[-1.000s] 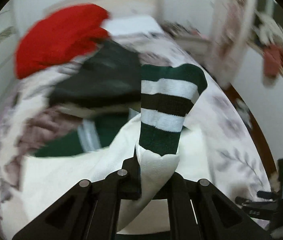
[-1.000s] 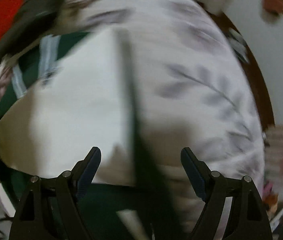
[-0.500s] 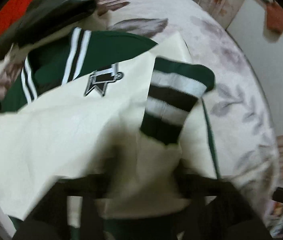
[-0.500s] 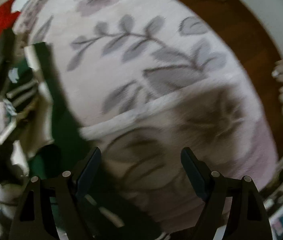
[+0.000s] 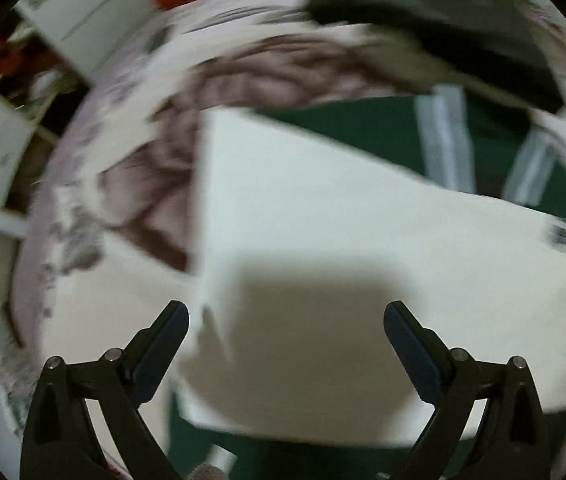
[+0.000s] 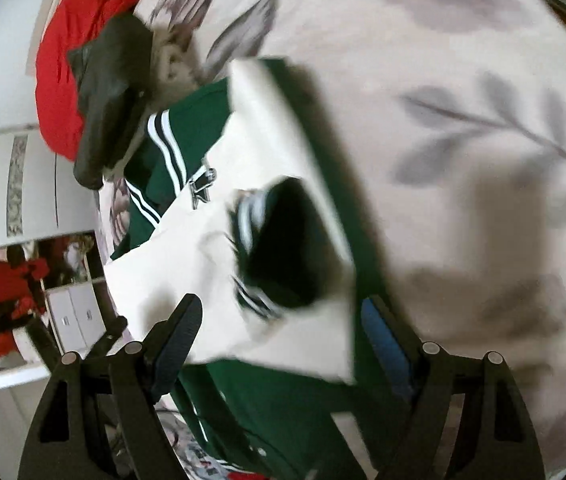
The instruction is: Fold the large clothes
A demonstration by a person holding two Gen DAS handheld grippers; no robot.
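The striped sleeve (image 6: 279, 248) has been laid across the green-and-cream jacket (image 5: 323, 216); the left gripper (image 5: 286, 340) has just been opened wide and holds nothing, and the right gripper (image 6: 281, 332) stands wide and empty. A fresh edge must be gripped next.

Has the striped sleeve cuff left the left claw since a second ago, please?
Yes. The left claw, jaws just opened, is empty above the cream panel; the striped cuff lies on the jacket.

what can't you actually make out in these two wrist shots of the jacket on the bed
- Left wrist view: the emblem on the cream panel is motion-blurred, its design unreadable.
- Left wrist view: the green and cream jacket runs off the lower edge behind the open left gripper.
- Right wrist view: the striped cuff is smeared.
- Right wrist view: the right gripper covers the jacket's lower hem.
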